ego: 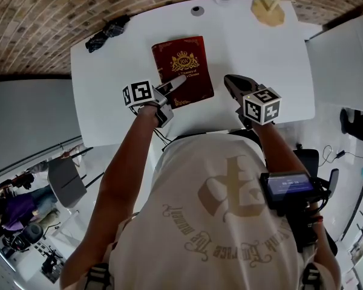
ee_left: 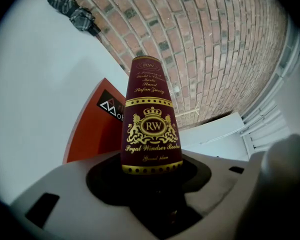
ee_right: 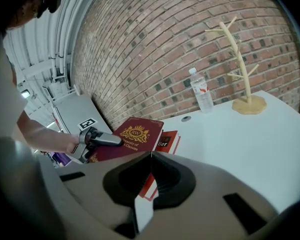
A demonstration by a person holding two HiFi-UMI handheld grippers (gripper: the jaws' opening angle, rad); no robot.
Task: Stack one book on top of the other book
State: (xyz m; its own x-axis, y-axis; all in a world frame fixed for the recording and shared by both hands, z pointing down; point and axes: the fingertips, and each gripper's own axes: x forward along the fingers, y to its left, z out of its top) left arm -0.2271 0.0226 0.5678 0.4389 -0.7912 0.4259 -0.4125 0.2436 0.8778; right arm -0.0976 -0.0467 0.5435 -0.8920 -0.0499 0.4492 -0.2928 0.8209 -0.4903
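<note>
Left gripper (ego: pixel 174 86): clamped on the near edge of the maroon book (ego: pixel 183 65).
Maroon book: over the red book (ee_right: pixel 167 140), covering most of it (gripped side looks slightly raised).
Right gripper (ego: pixel 235 83): jaws together, empty, right of the red book.

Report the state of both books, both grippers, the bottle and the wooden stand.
Maroon hardcover book with gold crest: gripped at its near edge, over the red-orange book.
Red-orange book: flat on the white table, mostly covered.
Left gripper: shut on the maroon book.
Right gripper: shut, empty, beside the books.
Clear plastic water bottle: upright, capped.
Branch-shaped wooden stand: upright.
</note>
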